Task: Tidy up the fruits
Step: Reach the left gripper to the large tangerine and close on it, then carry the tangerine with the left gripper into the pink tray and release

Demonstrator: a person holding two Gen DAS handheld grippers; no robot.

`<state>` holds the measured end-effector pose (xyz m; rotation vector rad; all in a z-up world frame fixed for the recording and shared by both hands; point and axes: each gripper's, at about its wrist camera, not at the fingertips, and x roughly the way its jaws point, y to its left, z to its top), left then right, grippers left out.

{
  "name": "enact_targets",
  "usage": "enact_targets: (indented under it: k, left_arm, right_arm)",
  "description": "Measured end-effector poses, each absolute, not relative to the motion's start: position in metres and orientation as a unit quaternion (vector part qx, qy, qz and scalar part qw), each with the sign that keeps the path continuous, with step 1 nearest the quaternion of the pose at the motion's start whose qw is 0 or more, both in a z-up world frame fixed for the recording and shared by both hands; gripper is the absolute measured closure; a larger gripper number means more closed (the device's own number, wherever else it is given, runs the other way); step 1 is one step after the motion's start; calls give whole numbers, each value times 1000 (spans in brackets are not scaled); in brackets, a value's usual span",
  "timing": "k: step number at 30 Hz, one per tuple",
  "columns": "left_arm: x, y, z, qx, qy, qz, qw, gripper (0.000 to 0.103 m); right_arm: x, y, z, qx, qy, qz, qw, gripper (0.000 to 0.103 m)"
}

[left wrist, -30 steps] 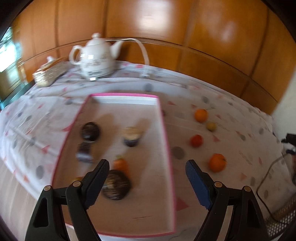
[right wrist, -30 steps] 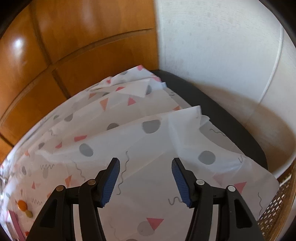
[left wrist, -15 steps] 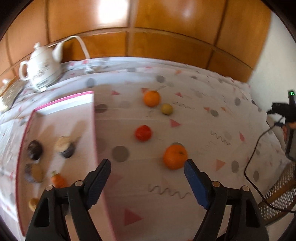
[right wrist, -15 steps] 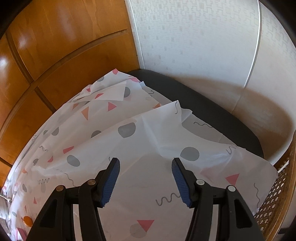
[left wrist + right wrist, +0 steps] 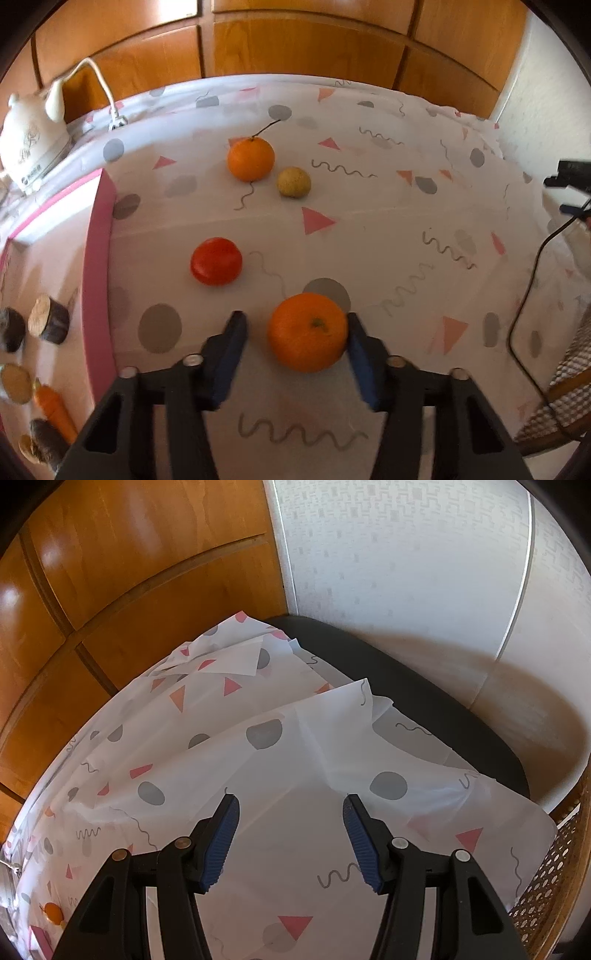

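At the left edge of the left wrist view we see a pink-rimmed tray point(image 5: 99, 258) on the bench point(image 5: 369, 229), holding a small carrot point(image 5: 55, 410) whose long axis runs diagonally with the leafy end toward the upper left, a cut dark piece with a pale face point(image 5: 48, 323), and several other dark or tan pieces cut off by the frame edge that we cannot identify. Outside the tray, on the patterned cloth, lie 4 round fruits: a large orange point(image 5: 306, 332), a red tomato-like fruit point(image 5: 216, 261), a smaller orange with a thin stem point(image 5: 251, 158) pointing up and to the right, and just beside it a small yellow-green fruit point(image 5: 293, 182). The large orange is glossy and dimpled, its stem scar facing up toward the camera; being round, it has no clear long axis. It sits between the jaws of the left gripper point(image 5: 295, 332), which are closing: the right pad touches its side, while a gap remains on the other side. The right gripper point(image 5: 288, 827) hovers over bare cloth near the bench corner, its jaws moderately wide with nothing between them.
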<state>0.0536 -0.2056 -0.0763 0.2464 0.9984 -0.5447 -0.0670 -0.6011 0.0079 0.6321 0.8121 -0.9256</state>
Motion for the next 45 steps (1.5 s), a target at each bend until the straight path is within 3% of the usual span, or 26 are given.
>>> enact_targets:
  k: [1, 13, 20, 28, 45]
  left_arm:
    - [52, -207, -76, 123, 467, -255, 837, 64]
    - [92, -106, -12, -59, 440, -214, 870, 64]
    - [146, -23, -22, -122, 458, -107, 874, 64]
    - [172, -2, -45, -118, 479, -55, 868, 64]
    - [97, 24, -4, -123, 411, 11, 903, 43]
  right_arm:
    - [-67, -601, 8, 290, 375, -427, 770, 44]
    - [-64, -598, 8, 280, 378, -420, 776, 44]
    - [-64, -595, 8, 280, 379, -414, 779, 44]
    - [-62, -595, 7, 274, 383, -413, 780, 44]
    - [-61, -595, 6, 278, 385, -400, 784, 44]
